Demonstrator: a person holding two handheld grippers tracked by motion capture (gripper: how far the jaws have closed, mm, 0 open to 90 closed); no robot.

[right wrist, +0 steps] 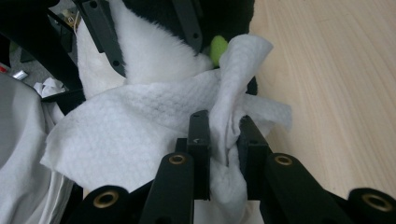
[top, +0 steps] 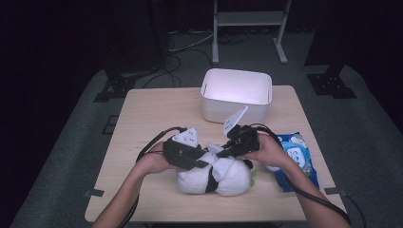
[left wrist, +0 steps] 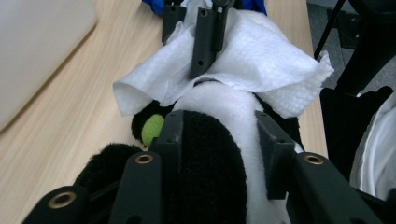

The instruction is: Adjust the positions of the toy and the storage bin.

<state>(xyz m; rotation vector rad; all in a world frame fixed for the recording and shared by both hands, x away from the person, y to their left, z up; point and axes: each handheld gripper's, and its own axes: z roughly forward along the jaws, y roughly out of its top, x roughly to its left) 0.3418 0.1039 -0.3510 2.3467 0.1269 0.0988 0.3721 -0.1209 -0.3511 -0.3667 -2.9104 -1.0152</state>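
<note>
Nearest the person, a black-and-white plush toy (top: pixel 215 175) lies on the wooden surface (top: pixel 142 123), close to its front edge. The left gripper (top: pixel 202 159) comes in from the left, and its jaws are clamped on the toy's body, black fur and white fur squeezed between them in the left gripper view (left wrist: pixel 210 154). A small green patch (left wrist: pixel 152 129) shows on the toy just beside one jaw.

The right gripper (top: pixel 227 151) meets the toy from the other side. Its jaws are pinched on a bunched fold of a white wipe (right wrist: pixel 140 126), and the rest of the sheet lies draped over the toy's white fur (right wrist: pixel 154 51). In the left gripper view the same wipe (left wrist: pixel 261 60) covers the toy's far end.

To the right of the right hand (top: pixel 271 152) lies a blue packet (top: pixel 297 156); its print is too small to read, though it looks like a wipes pack.

Farther back, a white bin (top: pixel 236 95) stands on the surface near its far edge.
</note>
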